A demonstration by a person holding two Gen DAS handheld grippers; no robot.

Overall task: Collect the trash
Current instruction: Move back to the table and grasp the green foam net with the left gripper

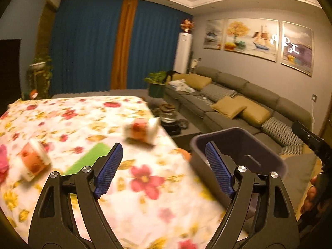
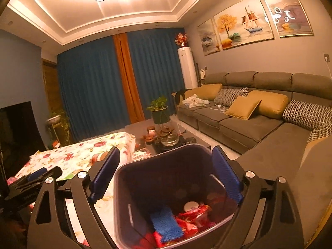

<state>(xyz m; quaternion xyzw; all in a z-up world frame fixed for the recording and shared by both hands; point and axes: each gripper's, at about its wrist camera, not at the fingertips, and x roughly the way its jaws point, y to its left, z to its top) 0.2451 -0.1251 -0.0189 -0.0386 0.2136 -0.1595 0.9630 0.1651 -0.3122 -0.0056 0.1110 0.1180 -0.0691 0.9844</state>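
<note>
A dark purple trash bin [image 2: 166, 191] stands just beside the right edge of a bench covered in a floral cloth [image 1: 99, 124]. Inside the bin lie red wrappers [image 2: 193, 217], a blue fuzzy cloth [image 2: 166, 224] and a small white round lid or cup [image 2: 191, 206].

The right tongs [image 2: 166, 178] hang over the bin's mouth, spread wide and holding nothing, blue pads at about 10 and 2 o'clock of the rim.

On the bench, two orange-and-white paper cups lie on their sides, blurred: one [image 1: 143, 128] near the bench's right edge, at 11 o'clock from the bin, the other [image 1: 34, 161] well apart toward the left edge. A green sheet [image 1: 91, 157] lies flat between them.

The left tongs [image 1: 164, 170] hover above the cloth, wide open and empty.

A grey sofa [image 2: 249, 124] with mustard cushions lines the wall beyond.
</note>
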